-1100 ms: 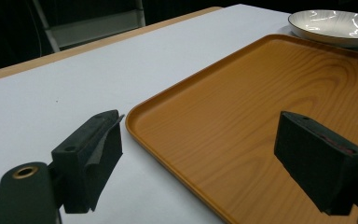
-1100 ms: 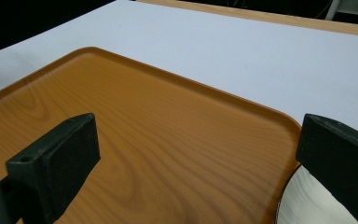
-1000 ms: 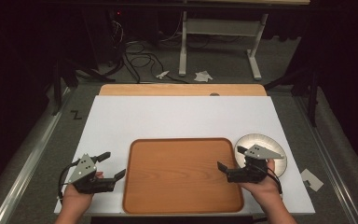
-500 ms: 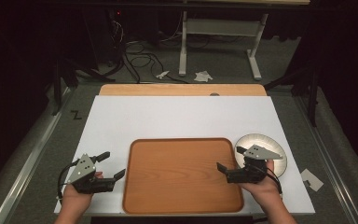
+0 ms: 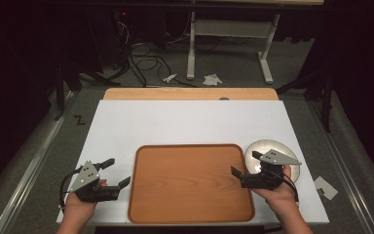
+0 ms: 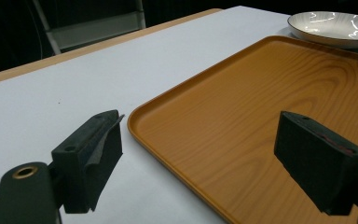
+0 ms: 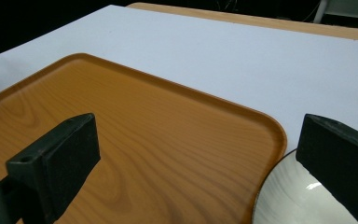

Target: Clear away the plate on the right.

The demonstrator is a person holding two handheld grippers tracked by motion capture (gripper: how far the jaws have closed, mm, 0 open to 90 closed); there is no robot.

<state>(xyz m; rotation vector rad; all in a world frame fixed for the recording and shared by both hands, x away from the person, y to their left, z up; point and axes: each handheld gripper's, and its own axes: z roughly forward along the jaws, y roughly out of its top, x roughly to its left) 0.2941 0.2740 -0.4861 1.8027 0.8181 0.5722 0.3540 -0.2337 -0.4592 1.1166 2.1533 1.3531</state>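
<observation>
The tray (image 5: 191,183) lies flat on the white table (image 5: 195,122) at its near edge, between the two hands, a layout that lets each gripper come at it from its own side. The left gripper (image 5: 114,173) hovers just off the tray's left rim with its jaws spread wide and nothing between them, one jaw over the table and the other over the wood, as if lined up to straddle that rim. The right gripper (image 5: 246,165) is equally wide open and empty, poised over the tray's right edge where the plate (image 5: 292,158) sits just beside it, so either could be its target.
</observation>
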